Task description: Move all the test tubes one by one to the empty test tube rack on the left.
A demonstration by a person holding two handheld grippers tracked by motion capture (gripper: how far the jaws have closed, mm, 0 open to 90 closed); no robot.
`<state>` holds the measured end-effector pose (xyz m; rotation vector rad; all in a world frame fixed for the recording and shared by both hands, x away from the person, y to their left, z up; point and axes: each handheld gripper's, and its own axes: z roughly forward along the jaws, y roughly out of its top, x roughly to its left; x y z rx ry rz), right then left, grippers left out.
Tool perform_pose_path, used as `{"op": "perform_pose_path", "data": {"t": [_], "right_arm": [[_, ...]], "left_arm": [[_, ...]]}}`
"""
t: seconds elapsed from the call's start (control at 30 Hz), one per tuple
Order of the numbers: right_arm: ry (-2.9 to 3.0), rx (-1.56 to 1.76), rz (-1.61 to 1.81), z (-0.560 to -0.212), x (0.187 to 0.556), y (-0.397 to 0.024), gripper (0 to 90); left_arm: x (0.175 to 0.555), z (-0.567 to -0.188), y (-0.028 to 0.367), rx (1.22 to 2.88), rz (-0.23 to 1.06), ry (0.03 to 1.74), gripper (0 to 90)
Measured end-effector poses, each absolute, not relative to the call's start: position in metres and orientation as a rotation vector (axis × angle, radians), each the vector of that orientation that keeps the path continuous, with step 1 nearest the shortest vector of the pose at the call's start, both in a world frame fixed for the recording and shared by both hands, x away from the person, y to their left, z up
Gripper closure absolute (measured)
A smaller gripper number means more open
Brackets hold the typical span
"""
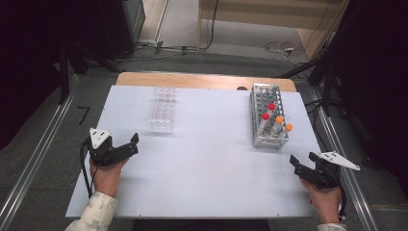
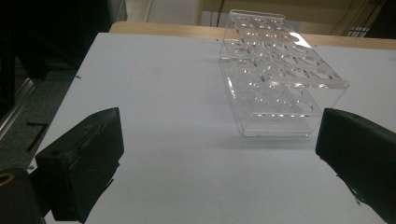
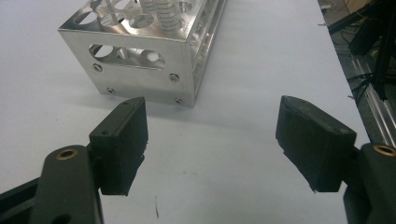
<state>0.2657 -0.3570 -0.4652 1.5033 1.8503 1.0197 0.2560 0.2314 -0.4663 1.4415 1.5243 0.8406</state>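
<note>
- The left gripper (image 1: 129, 144) sits at the table's 8 o'clock, jaws apart and empty.
- The right gripper (image 1: 302, 163) rests at 4 o'clock, jaws apart, holding nothing.
- Nothing looks moved yet: four tubes (image 1: 275, 120) with red and orange caps stand in the shiny metal rack (image 1: 268, 139) at 2 o'clock.
- The clear plastic rack (image 1: 161, 115), drilled with round holes, waits empty at 11 o'clock on the matte white table (image 1: 207, 168).

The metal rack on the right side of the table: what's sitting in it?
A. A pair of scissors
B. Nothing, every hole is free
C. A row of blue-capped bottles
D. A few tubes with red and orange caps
D: the metal rack holds tubes with red caps and orange caps near its front end.
</note>
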Motion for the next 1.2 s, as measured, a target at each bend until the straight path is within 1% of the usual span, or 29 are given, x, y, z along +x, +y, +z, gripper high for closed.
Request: {"op": "perform_pose_path", "data": {"t": [0.27,0.37,0.47,0.83,1.03,1.2], "right_arm": [[1.856,1.516,1.04,-0.466,0.269,-0.357,24.0],[1.85,1.502,1.047,-0.464,0.27,-0.356,25.5],[1.839,1.486,1.075,-0.462,0.272,-0.355,30.6],[1.856,1.412,1.097,-0.458,0.295,-0.344,38.6],[1.826,1.369,1.133,-0.452,0.303,-0.336,47.4],[1.814,1.337,1.141,-0.451,0.31,-0.33,50.5]], "left_arm": [[0.257,-0.466,0.227,1.458,0.849,1.511,1.4],[0.256,-0.466,0.227,1.459,0.847,1.51,1.4],[0.257,-0.467,0.227,1.466,0.848,1.505,1.4],[0.258,-0.468,0.227,1.478,0.85,1.519,1.4],[0.257,-0.468,0.228,1.469,0.854,1.52,1.4],[0.257,-0.47,0.229,1.474,0.85,1.527,1.4]]}}
